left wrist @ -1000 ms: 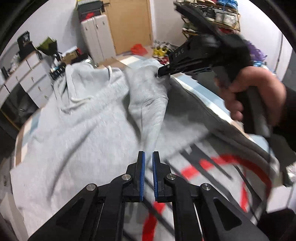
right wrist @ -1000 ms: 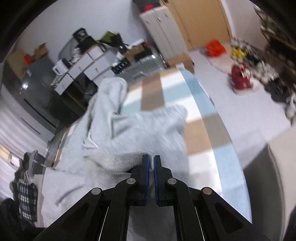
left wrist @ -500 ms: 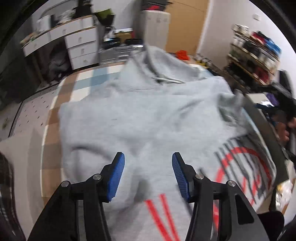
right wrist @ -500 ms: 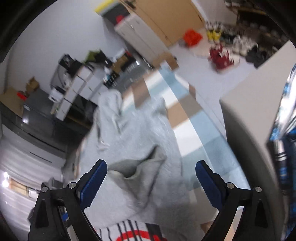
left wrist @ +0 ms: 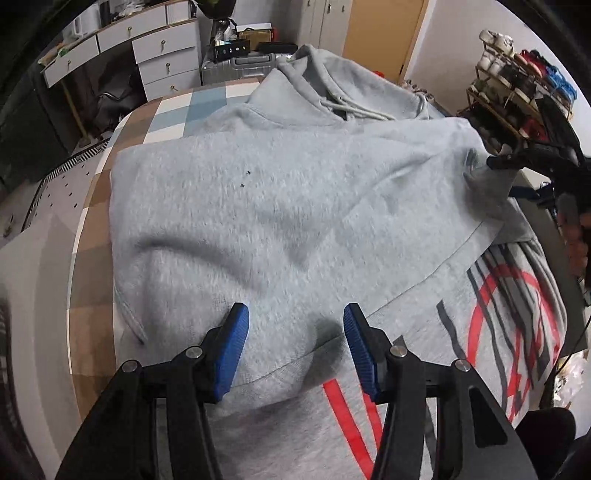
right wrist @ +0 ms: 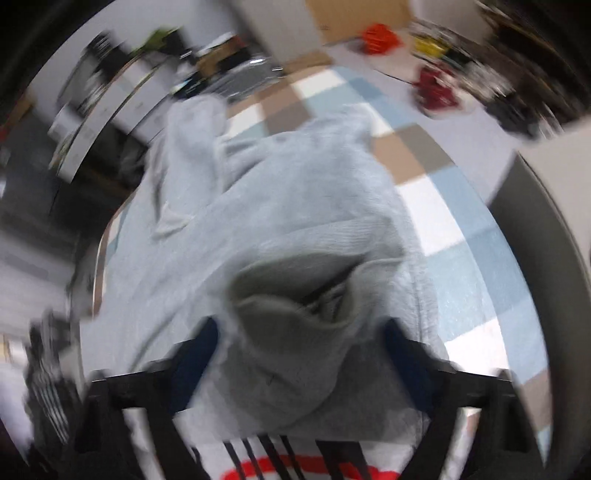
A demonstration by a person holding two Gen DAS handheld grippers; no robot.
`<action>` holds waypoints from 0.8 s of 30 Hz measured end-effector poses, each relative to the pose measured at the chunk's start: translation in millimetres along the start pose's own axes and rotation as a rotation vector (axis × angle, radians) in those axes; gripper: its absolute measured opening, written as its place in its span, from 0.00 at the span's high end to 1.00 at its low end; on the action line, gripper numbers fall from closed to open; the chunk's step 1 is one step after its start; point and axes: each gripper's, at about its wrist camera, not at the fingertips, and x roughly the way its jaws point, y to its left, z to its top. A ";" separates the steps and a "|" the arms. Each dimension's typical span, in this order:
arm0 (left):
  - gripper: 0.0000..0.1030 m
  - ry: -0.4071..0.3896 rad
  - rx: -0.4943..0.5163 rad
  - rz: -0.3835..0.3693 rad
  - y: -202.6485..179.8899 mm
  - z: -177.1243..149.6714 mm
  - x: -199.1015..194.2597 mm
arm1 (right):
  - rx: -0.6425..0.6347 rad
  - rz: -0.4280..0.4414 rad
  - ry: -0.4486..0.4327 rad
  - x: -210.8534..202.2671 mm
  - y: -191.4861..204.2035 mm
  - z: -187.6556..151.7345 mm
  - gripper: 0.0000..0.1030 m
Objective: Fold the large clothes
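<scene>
A large grey hoodie (left wrist: 295,203) lies spread on a checkered bed cover (left wrist: 177,110), hood at the far end and a red and black print (left wrist: 509,295) at the near right. One sleeve lies folded across its body. My left gripper (left wrist: 295,343) hovers open just over the folded edge, with cloth below the blue pads and nothing pinched. In the blurred right wrist view my right gripper (right wrist: 299,354) is closing, the sleeve's cuff (right wrist: 295,314) bunched between its fingers. That right gripper (left wrist: 506,177) also shows at the hoodie's right edge in the left wrist view.
White drawers (left wrist: 162,55) and a silver suitcase (left wrist: 240,66) stand beyond the bed's far end. A shoe rack (left wrist: 517,81) lines the right wall beside a wooden door (left wrist: 380,29). A person's hand (left wrist: 576,236) holds the right tool.
Both grippers were shut a second ago and now stand apart. The right one let the sleeve drop, spread wide, then narrowed around the cuff. My left view swung across the hoodie.
</scene>
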 end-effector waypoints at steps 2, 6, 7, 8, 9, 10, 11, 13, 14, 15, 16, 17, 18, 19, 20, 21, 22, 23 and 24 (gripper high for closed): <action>0.54 0.001 -0.004 -0.004 2.6 0.5 0.6 | 0.073 0.061 0.022 -0.8 -9.4 3.5 0.79; 0.53 -0.011 -0.016 -0.015 9.3 1.1 -2.9 | 0.033 0.186 -0.089 -35.5 -18.6 -4.7 0.90; 0.54 -0.010 -0.019 -0.016 11.3 1.6 -3.2 | 0.012 0.243 -0.110 -49.4 -22.1 -12.5 0.90; 0.53 -0.011 -0.023 -0.018 13.2 2.2 -3.9 | 0.000 0.286 -0.120 -56.8 -25.3 -16.9 0.90; 0.53 -0.011 -0.027 -0.021 15.4 2.9 -4.8 | -0.013 0.327 -0.135 -65.1 -31.9 -23.4 0.90; 0.54 -0.012 -0.031 -0.021 17.1 3.5 -6.2 | -0.026 0.342 -0.145 -69.1 -36.6 -28.4 0.90; 0.54 -0.013 -0.031 -0.022 17.9 3.8 -7.6 | -0.039 0.345 -0.152 -71.7 -43.0 -35.3 0.90; 0.53 -0.016 -0.027 -0.016 18.5 4.0 -9.9 | -0.057 0.323 -0.129 -65.9 -57.5 -45.0 0.90; 0.53 -0.014 -0.026 -0.015 18.7 3.9 -10.2 | -0.062 0.281 -0.116 -61.2 -60.1 -46.0 0.90; 0.53 -0.008 -0.026 -0.018 19.0 3.9 -9.7 | -0.073 0.198 -0.092 -52.8 -62.2 -47.3 0.90; 0.53 -0.003 -0.025 -0.019 19.6 4.0 -9.0 | -0.094 0.143 -0.067 -44.0 -62.3 -49.1 0.89; 0.53 0.003 -0.023 -0.012 19.5 4.0 -7.6 | -0.122 0.092 -0.031 -33.6 -60.6 -49.2 0.89; 0.53 0.011 -0.021 -0.004 19.7 4.1 -5.0 | -0.142 0.061 -0.013 -29.2 -59.4 -49.0 0.89; 0.53 0.017 -0.019 -0.002 20.1 4.1 -3.7 | -0.158 0.052 -0.020 -31.7 -56.8 -49.5 0.88; 0.53 0.023 -0.019 0.003 20.9 4.7 -0.8 | -0.186 0.027 -0.029 -38.3 -50.8 -49.4 0.84; 0.53 0.031 -0.021 0.005 21.9 5.3 1.7 | -0.205 0.006 -0.037 -44.0 -46.2 -49.2 0.72; 0.54 0.041 -0.023 0.004 23.3 6.1 4.5 | -0.218 -0.013 -0.050 -50.2 -43.0 -48.4 0.60; 0.54 0.053 -0.027 0.003 24.5 6.7 7.3 | -0.234 -0.030 -0.078 -61.5 -39.6 -48.9 0.24; 0.54 0.068 -0.031 0.003 25.5 7.1 11.1 | -0.242 -0.041 -0.099 -68.7 -38.6 -50.5 0.01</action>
